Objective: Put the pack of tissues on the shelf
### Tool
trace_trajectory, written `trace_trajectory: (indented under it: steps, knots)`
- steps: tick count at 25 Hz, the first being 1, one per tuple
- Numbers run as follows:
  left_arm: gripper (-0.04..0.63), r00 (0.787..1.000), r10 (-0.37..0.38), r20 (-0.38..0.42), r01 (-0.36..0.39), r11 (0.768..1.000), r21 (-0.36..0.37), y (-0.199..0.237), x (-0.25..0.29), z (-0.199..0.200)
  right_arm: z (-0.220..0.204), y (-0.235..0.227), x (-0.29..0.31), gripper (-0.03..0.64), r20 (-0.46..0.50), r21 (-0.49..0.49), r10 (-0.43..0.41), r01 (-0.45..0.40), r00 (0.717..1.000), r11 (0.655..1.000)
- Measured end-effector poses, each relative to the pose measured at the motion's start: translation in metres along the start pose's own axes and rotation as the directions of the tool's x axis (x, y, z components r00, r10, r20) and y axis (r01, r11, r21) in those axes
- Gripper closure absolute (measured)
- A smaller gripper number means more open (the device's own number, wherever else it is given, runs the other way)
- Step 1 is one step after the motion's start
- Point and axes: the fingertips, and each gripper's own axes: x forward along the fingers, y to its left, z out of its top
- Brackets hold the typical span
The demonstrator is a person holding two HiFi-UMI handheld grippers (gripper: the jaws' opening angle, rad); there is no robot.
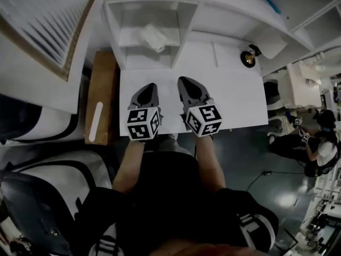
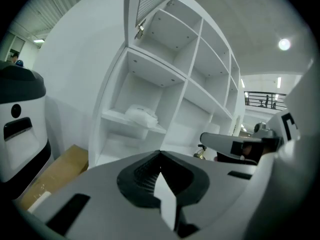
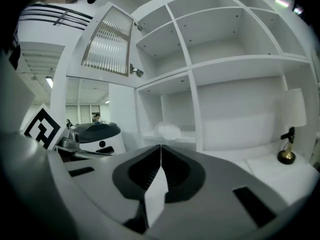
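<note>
Sitting on the shelf [image 1: 133,36] already, the pack of tissues [image 1: 153,38] lies at 12 o'clock from the left claw [image 1: 150,86] and about 11 o'clock from the right claw [image 1: 184,80]. The left claw is nearer. The pack's long side seems to run from 10 to 4 o'clock. Both claws are clenched tight with nothing in them, side by side over the white table [image 1: 234,100], well apart from the pack. The job looks done, so no grab seems needed.
</note>
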Motion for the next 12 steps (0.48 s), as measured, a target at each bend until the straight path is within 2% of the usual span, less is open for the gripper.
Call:
trace_trajectory:
  steps: [3,12]
  knots:
    - [0.584,0.999,-0.011,-0.032,0.012,1.0,0.015,-0.01,0.0,-0.012,-0.015,-0.006,-0.007,0.594,-0.022,0.032,-0.008,0.009,1.0,0.999]
    - [0.584,0.997,0.071,0.03,-0.072,0.996,0.051,-0.019,0.014,0.008,0.002,-0.017,0.015,0.594,0.018,0.004,0.089,-0.089,0.996,0.996]
